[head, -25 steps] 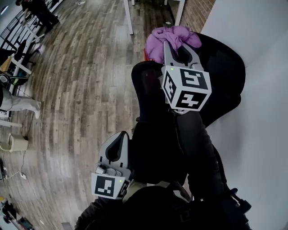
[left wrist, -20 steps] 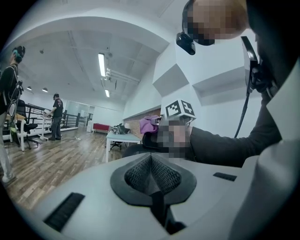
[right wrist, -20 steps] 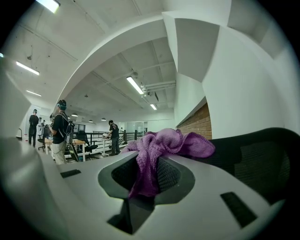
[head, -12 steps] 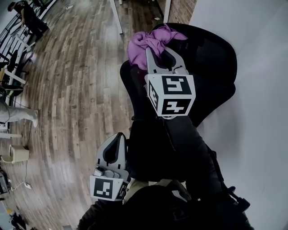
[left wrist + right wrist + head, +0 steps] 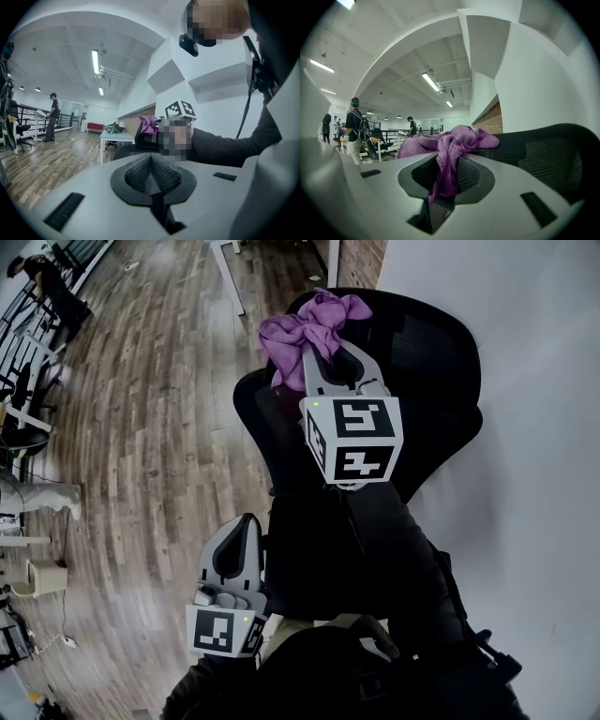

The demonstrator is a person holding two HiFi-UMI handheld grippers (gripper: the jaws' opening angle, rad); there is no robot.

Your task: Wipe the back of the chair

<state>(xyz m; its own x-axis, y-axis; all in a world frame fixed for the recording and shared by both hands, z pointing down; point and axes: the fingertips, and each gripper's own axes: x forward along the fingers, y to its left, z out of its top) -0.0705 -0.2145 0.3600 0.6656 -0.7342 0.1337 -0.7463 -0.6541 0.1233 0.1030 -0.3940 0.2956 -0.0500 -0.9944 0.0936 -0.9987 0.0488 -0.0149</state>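
**Purple cloth held at the chair's top edge**

Since a second ago, the right gripper (image 5: 323, 351) and its purple cloth (image 5: 309, 326) have shifted left in the head view, and more of the black chair back (image 5: 427, 362) now shows. In that view the cloth lies bunched against the upper left edge of the chair back, with the white wall (image 5: 534, 446) just beside the chair. The left gripper (image 5: 246, 526) hangs low near the person's body over the wooden floor (image 5: 141, 427), well apart from the chair.

Left gripper view: the left gripper (image 5: 151, 161) has its jaws pressed together with nothing between them. Beyond it are the cloth (image 5: 149, 124), the chair (image 5: 140, 139) and a white table (image 5: 115, 136).

Right gripper view: the right gripper (image 5: 447, 180) is clamped on the cloth (image 5: 452, 140), a fold of which hangs down between the jaws while the rest spreads over the tips. The mesh chair back (image 5: 543, 159) rises just beside it on the right. People (image 5: 355, 126) stand far off.
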